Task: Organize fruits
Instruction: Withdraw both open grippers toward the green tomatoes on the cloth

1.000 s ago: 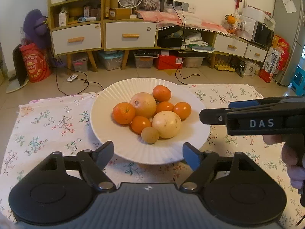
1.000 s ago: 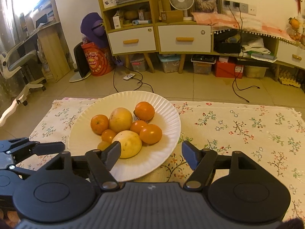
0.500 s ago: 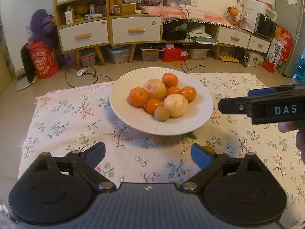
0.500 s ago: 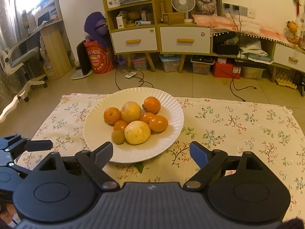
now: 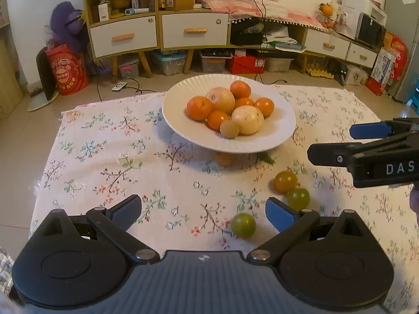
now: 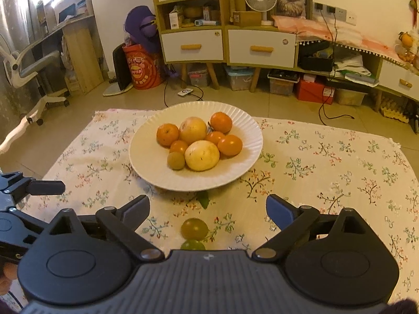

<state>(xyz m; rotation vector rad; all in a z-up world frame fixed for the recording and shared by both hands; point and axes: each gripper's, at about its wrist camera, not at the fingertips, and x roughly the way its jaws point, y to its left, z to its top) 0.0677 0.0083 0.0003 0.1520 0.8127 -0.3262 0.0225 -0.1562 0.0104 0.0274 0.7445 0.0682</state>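
Fruits lie in two groups on the floral tablecloth (image 5: pixel 110 157) that covers the tabletop. Nearest the left tool (image 5: pixel 203 212), a green fruit (image 5: pixel 243 225) sits loose on the cloth between its fingers but touching neither; this tool's jaws have just been opening and now stand wide, holding nothing. Just beyond its blue-padded finger (image 5: pixel 279 214) lie a second green fruit (image 5: pixel 298 197) and a yellow-orange fruit (image 5: pixel 285 181), touching one another. The right tool (image 6: pixel 208 209), seen from the left wrist view entering at the right edge, has likewise just been spreading its jaws, which stand wide apart and empty; in its own view the yellow-orange fruit lies on the cloth between its fingers, apart from both. Farther off stands a white ribbed plate (image 5: pixel 277 141), raised on a foot, with a green leaf (image 6: pixel 203 199) lying by its base. On the plate are piled several oranges (image 5: pixel 199 107), two larger pale yellow fruits (image 5: pixel 247 119) and one small brown fruit (image 5: pixel 229 128), all pressed close together. Behind the tabletop, across the tiled floor, stands a low cabinet (image 5: pixel 195 30) with white drawers.
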